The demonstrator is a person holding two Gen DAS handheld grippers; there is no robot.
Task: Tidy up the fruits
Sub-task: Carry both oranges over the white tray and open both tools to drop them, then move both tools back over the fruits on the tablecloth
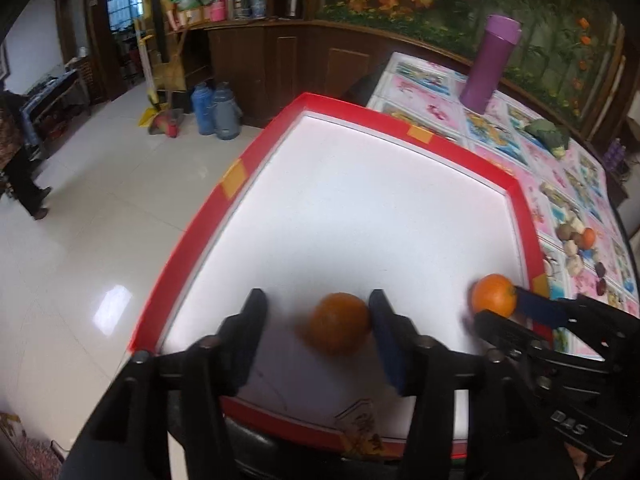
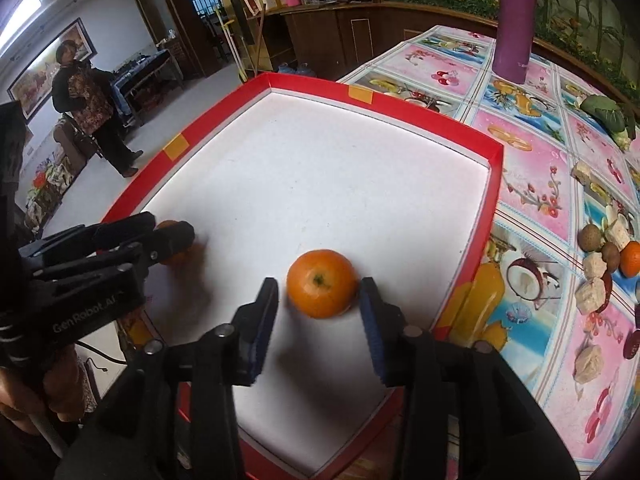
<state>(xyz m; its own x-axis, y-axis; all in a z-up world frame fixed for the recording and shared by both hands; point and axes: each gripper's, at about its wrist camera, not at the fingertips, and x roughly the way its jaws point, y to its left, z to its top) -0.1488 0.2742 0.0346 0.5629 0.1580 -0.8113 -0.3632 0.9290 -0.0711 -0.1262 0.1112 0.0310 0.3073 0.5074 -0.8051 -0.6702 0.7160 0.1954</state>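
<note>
A red-rimmed tray (image 1: 236,176) with a white floor lies on the table; it also shows in the right wrist view (image 2: 496,160). My left gripper (image 1: 318,320) is open, with an orange (image 1: 340,328) between its fingers, close to the right finger and blurred. My right gripper (image 2: 320,304) is open around a second orange (image 2: 322,283) resting on the tray floor. That orange shows in the left wrist view (image 1: 494,295) between the right gripper's fingers (image 1: 536,308). The left gripper (image 2: 172,240) shows in the right wrist view, partly hiding its orange (image 2: 176,258).
A purple flask (image 2: 514,20) stands on the flowered tablecloth (image 2: 532,184) behind the tray. A pile of small fruits and pale chunks (image 2: 608,256) with another orange (image 2: 631,258) lies right of the tray. A green vegetable (image 2: 604,110) lies further back. A person (image 2: 86,100) stands at the left.
</note>
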